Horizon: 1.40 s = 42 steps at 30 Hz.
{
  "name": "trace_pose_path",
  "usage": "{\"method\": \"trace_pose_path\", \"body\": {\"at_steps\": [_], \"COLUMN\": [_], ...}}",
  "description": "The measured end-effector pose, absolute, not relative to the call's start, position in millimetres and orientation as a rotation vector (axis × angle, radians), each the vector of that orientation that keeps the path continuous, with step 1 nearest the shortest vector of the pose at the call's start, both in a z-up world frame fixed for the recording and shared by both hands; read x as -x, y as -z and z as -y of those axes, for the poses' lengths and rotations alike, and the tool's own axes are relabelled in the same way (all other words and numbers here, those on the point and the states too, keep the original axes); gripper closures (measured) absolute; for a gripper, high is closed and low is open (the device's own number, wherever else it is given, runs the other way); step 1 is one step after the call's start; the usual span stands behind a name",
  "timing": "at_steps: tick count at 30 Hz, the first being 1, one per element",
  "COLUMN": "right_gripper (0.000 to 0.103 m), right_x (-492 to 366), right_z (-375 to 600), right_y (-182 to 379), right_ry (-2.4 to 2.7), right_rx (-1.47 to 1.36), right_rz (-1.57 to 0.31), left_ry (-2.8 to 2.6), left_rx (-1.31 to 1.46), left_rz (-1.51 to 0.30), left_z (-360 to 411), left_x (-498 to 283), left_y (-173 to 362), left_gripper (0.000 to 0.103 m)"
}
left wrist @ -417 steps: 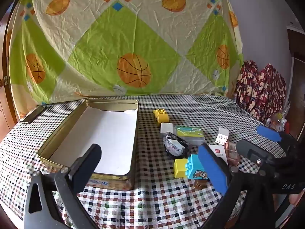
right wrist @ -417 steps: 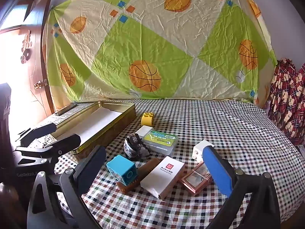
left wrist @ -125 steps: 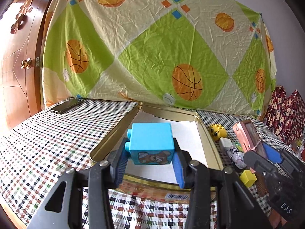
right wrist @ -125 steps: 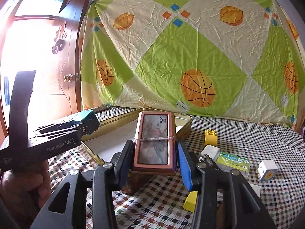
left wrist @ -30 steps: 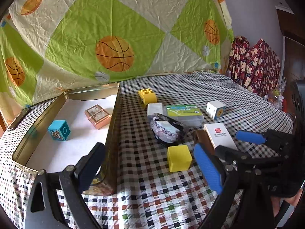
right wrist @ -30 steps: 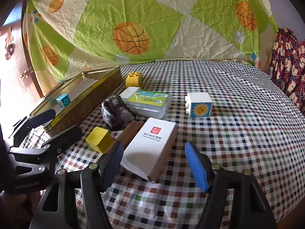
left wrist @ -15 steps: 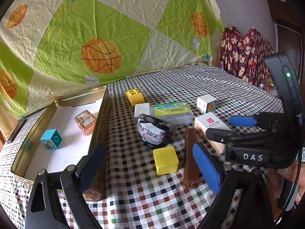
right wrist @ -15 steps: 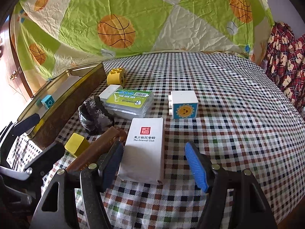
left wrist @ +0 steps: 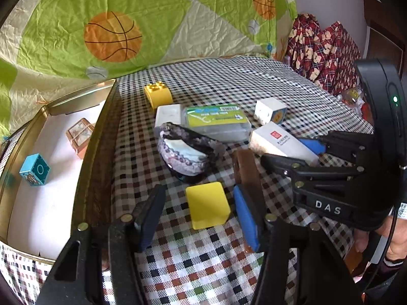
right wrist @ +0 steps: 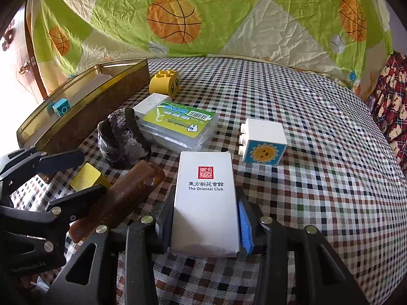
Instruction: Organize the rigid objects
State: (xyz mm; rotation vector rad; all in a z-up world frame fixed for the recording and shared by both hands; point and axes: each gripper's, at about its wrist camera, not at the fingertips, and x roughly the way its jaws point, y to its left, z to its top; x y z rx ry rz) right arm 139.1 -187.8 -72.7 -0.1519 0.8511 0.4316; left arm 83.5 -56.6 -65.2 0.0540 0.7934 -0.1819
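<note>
White box (right wrist: 205, 200) pinched by closing right gripper (right wrist: 203, 221), left gripper (left wrist: 201, 216) closing around yellow block (left wrist: 207, 204)

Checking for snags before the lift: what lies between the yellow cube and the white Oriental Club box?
A brown bar lies between the yellow cube and the white box, plainest in the left wrist view.

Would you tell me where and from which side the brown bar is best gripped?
Probably across its narrow width near the free far end, coming from above. The brown bar lies flat and long between the yellow cube and the white box, so its long sides are crowded. The left gripper is closing around the cube; the right gripper is closing on the box.
</note>
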Motion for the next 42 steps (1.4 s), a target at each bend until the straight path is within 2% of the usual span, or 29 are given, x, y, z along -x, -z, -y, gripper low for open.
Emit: {"method": "trace_pose_path", "body": {"at_steps": [1,2,3,5,19,42], "right_gripper": [0.059,0.059,0.059,0.059,0.059,0.059], "right_x": [-138.5,-137.5,-136.4,-135.7,-126.0,-109.0], "right_z": [187.6,186.6,185.3,184.5,190.7,196.8], "right_y": [73.2,73.3,73.2,73.3,66.9,57.3], "right_ry": [-0.434,-0.436,-0.437,-0.435,-0.444,-0.429], "right_rx": [0.153,0.158,0.165,0.167,0.125,0.110], "right_rz": [-0.850,-0.848,-0.845,-0.842,-0.761,-0.615], "left_ry": [0.175,0.179,0.186,0.192,0.195,0.119], "left_rx": [-0.046,-0.044,-0.049,-0.056,0.053,0.051], "left_rz": [-0.797,-0.803,-0.811,-0.823,-0.705,-0.537], "left_z": [54.4,53.8,54.2,55.6,34.5,28.6], "left_x": [-83.7,-84.0,-84.5,-84.8,-72.8,-51.5], "left_y": [65.8,66.8,68.1,70.4,58.9,47.9], "left_gripper": [0.048,0.052,0.063,0.075,0.075,0.075]}}
